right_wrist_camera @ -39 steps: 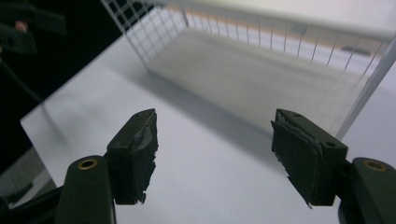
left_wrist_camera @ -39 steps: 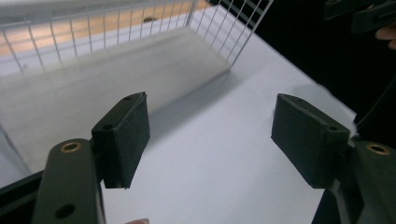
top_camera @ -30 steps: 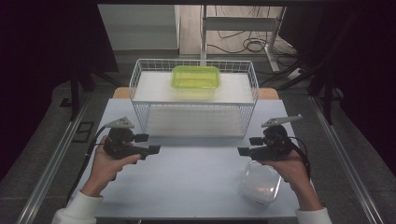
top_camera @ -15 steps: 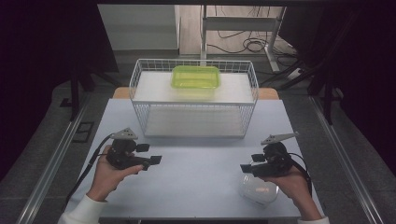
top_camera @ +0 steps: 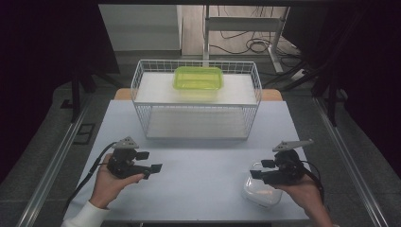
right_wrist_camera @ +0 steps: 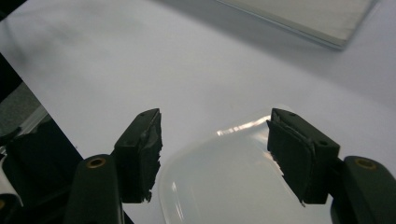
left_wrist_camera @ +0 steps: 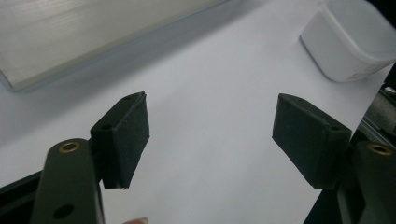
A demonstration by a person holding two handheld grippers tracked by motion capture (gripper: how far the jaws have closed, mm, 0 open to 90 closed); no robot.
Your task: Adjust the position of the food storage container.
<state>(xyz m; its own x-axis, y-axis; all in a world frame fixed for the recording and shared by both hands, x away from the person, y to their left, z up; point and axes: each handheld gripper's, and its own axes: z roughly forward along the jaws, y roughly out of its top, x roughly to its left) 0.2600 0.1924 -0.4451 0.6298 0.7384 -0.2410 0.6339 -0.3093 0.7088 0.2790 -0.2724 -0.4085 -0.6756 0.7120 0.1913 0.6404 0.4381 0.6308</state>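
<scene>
Both our hands are lower and nearer us than a second ago. We are bringing the right tongs (top_camera: 257, 175) down over the clear tub (top_camera: 261, 193), jaws wide, just narrowing, holding nothing; the tub is lying beneath them. Left tongs (top_camera: 156, 168) are hanging wide and empty. Light, stiff, slippery plastic: we are judging its rim the best hold.

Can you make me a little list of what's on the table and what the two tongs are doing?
table: white top
wire basket: at the back
green box: on the basket's upper shelf
clear lidded box: front right
left tongs: open, nothing between them
right tongs: open above the clear box, closing a little, not gripping
</scene>
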